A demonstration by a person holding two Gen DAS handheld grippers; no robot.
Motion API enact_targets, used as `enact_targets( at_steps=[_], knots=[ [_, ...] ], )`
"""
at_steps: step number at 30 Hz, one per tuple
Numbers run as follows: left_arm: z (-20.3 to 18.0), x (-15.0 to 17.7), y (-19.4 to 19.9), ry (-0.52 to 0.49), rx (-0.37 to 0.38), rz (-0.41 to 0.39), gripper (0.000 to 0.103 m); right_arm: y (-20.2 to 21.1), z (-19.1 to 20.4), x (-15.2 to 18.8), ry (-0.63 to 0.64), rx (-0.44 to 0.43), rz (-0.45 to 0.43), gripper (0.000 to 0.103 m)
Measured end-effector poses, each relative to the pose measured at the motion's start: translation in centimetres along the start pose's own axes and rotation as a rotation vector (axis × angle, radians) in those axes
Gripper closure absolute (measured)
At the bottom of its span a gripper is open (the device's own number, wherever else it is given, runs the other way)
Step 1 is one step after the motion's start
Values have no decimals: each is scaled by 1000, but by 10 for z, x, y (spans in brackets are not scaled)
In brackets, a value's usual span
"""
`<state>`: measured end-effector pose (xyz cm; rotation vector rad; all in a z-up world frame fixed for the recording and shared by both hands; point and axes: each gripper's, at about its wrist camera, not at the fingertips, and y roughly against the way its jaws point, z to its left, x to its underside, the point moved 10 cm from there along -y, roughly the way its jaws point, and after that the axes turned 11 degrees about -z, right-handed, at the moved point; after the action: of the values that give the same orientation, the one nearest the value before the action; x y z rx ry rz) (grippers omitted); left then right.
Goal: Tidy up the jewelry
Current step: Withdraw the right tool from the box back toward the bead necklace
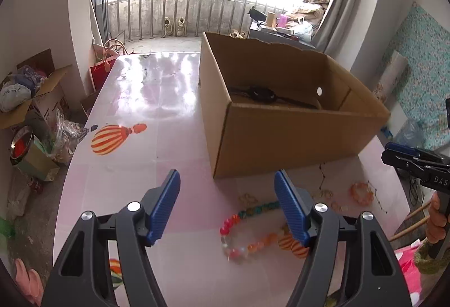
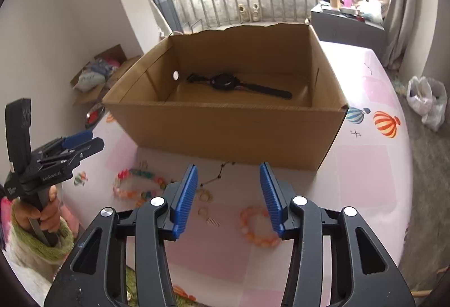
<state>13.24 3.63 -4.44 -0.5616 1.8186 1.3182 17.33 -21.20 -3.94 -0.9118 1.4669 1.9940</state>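
Note:
An open cardboard box stands on the pink table with a black watch lying inside. In front of it lie a multicoloured bead necklace, an orange bead bracelet, a thin dark chain and small rings. My left gripper hovers open over the necklace's near side, holding nothing. My right gripper is open above the rings and bracelet, its jaws bare.
Hot-air-balloon prints decorate the tablecloth. Left of the table, the floor holds a carton of bags and a red bag. A plastic bag lies on the floor at right. A railing and hanging laundry stand beyond.

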Motion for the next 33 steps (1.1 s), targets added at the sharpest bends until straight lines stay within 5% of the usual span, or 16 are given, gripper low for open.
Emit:
enact_targets(
  at_steps=[7, 11, 15, 17, 30, 33],
  knots=[
    [-23, 84, 4, -18, 6, 170, 32, 1, 45, 86, 143, 34, 125, 43],
    [-22, 91, -2, -108, -91, 150, 24, -11, 51, 108, 193, 89, 166, 37],
    [-20, 97, -7, -98, -105, 180, 5, -15, 52, 109, 203, 108, 150, 20],
    [-18, 99, -7, -94, -109, 181, 5, -16, 50, 110, 206, 128, 151, 9],
    [-16, 99, -4, -102, -103, 172, 4, -12, 37, 112, 135, 81, 144, 8],
    [-15, 97, -3, -112, -99, 172, 4, -1, 51, 94, 92, -13, 84, 8]
  ],
)
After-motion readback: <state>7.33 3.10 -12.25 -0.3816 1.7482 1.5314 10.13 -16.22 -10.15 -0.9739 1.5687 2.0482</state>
